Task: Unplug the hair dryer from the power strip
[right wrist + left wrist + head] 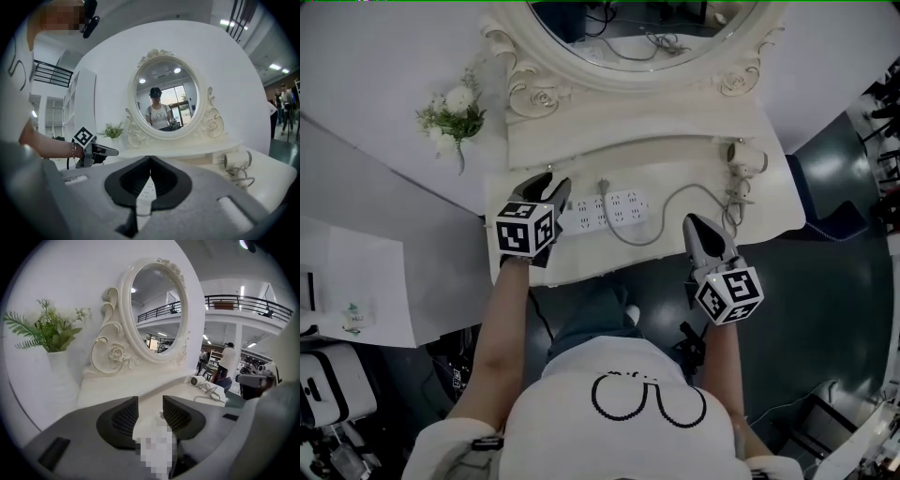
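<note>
Head view: a white rectangular plastic power strip [605,211] lies on the cream dresser top [581,260]. The white hair dryer [748,159] rests near the dresser's right end.

Left gripper view: left gripper [150,411] jaws apart, gripping nothing.

Right gripper view: right gripper [150,159] jaws closed together, empty.

Where I work: a staged dressing table [581,261] and ornate mirror [157,310] inside a large hall with a mezzanine railing [248,301].

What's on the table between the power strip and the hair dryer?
Only a grey cord looping over bare tabletop, from power strip toward hair dryer; head view shows it.
</note>
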### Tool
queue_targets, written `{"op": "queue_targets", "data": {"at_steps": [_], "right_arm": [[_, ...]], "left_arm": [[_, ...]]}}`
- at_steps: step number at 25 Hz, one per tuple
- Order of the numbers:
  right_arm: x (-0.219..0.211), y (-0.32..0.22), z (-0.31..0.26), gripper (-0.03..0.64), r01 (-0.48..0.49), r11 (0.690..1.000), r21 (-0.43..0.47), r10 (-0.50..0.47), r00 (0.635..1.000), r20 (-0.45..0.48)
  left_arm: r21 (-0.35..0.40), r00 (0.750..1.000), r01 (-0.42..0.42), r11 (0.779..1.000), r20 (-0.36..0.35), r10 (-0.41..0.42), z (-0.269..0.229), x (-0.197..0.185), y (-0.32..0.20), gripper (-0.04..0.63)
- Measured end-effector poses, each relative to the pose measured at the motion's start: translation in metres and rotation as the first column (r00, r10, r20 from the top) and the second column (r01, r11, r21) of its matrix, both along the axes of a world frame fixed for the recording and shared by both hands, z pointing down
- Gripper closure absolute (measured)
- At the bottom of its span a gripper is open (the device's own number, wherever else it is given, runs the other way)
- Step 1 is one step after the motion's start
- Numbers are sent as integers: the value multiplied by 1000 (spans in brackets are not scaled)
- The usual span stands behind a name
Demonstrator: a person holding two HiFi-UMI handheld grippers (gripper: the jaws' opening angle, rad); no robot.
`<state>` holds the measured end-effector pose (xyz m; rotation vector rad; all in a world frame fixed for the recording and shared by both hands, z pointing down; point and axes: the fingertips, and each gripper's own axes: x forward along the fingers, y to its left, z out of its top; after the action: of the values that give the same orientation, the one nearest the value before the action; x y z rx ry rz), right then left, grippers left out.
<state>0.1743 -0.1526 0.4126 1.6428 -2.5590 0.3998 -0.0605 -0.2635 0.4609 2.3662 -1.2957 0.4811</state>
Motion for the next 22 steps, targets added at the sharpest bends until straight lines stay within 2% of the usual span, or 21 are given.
{"op": "queue_targets", "data": {"at_steps": [4, 9, 16, 19, 22], "right_arm": [[-2, 14, -15, 620, -18, 997, 70, 19, 1000, -11], [-3, 36, -26, 621, -21, 994, 109, 28, 998, -60], [0, 58, -49, 621, -41, 985, 165, 61, 991, -115], [0, 61, -65, 621, -72, 975, 209, 100, 987, -127], [-5, 62, -81, 621, -70, 966, 249, 109, 983, -148]], "left_arm": [[68, 1000, 17, 998, -18, -16, -23, -3, 22, 434], [162, 999, 26, 986, -32, -21, -48, -7, 54, 434], [331, 998, 39, 943, -65, -18, -90, -9, 92, 437], [363, 996, 26, 931, -84, 6, -101, -3, 97, 437], [395, 997, -5, 919, -69, 35, -111, 6, 98, 437]]}}
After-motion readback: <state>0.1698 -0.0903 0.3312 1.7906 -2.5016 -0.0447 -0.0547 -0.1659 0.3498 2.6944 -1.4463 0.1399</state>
